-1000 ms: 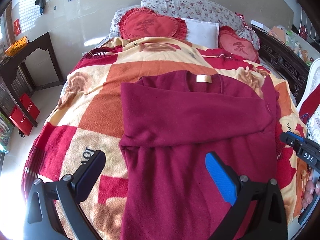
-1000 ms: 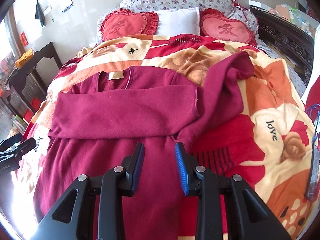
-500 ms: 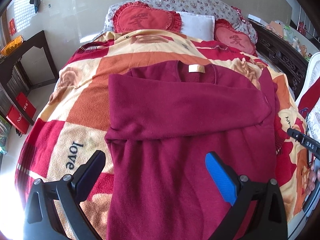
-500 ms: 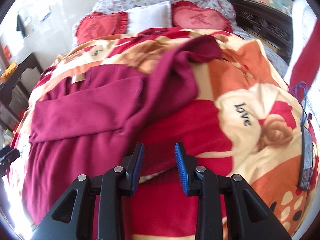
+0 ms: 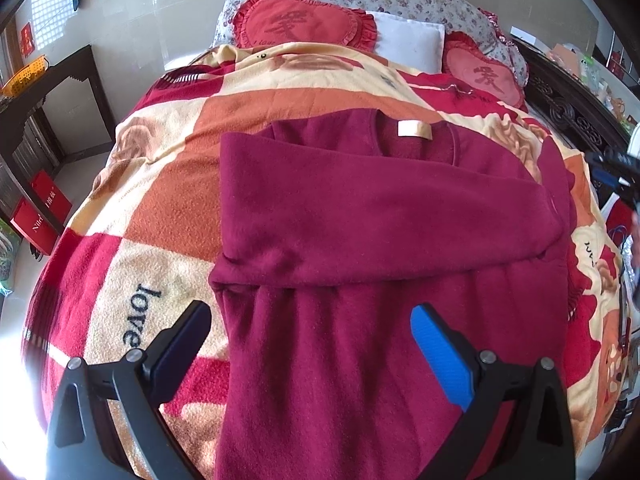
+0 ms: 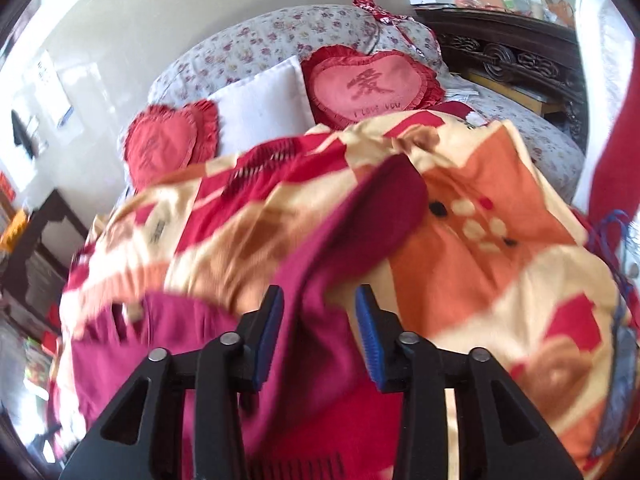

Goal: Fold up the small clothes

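the maroon sweater lay flat on the bed's blanket, spreading between the wide-apart fingers of the left gripper. the right gripper had just been opening, fingers slightly apart, a blurred sleeve seemingly unpinched between them.

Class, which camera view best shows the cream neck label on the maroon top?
The left wrist view: the neck label lies sharp and unobstructed inside the maroon top collar. The right wrist view is motion-blurred and shows no label.
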Action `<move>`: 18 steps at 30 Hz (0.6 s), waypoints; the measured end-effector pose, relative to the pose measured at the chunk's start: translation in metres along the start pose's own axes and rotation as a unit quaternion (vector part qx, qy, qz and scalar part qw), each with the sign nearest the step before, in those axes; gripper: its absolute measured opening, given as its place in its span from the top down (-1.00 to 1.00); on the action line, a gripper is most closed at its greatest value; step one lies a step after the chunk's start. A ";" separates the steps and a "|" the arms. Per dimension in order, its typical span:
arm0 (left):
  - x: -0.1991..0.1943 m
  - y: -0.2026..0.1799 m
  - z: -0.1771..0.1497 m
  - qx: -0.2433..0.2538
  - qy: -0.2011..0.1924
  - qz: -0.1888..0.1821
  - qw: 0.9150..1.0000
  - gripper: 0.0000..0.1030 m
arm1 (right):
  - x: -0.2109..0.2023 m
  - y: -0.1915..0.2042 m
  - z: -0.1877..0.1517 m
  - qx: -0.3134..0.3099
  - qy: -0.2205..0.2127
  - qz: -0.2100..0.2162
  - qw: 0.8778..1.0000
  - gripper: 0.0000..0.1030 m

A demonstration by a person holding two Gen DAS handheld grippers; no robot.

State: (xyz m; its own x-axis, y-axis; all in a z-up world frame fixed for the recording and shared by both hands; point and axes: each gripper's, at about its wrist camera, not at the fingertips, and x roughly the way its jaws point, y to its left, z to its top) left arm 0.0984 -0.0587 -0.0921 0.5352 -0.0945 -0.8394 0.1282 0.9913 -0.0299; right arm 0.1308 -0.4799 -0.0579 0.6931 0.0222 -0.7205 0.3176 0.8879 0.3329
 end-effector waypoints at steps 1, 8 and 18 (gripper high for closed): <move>0.001 0.000 0.000 0.000 0.002 0.002 1.000 -0.98 | 0.013 -0.002 0.012 0.014 0.000 -0.006 1.000 0.58; 0.008 0.006 0.005 -0.007 0.014 0.018 1.000 -0.98 | 0.095 -0.016 0.057 0.053 0.035 -0.039 0.997 0.45; 0.013 0.023 0.014 -0.028 0.011 0.017 0.999 -0.98 | 0.029 -0.041 0.062 -0.029 -0.073 -0.048 0.996 1.00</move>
State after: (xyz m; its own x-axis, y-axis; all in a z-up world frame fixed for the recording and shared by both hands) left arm 0.1201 -0.0379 -0.0963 0.5205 -0.0596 -0.8518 0.0631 0.9975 -0.0312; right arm 0.1779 -0.5440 -0.0551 0.7488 -0.1271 -0.6505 0.3525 0.9075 0.2285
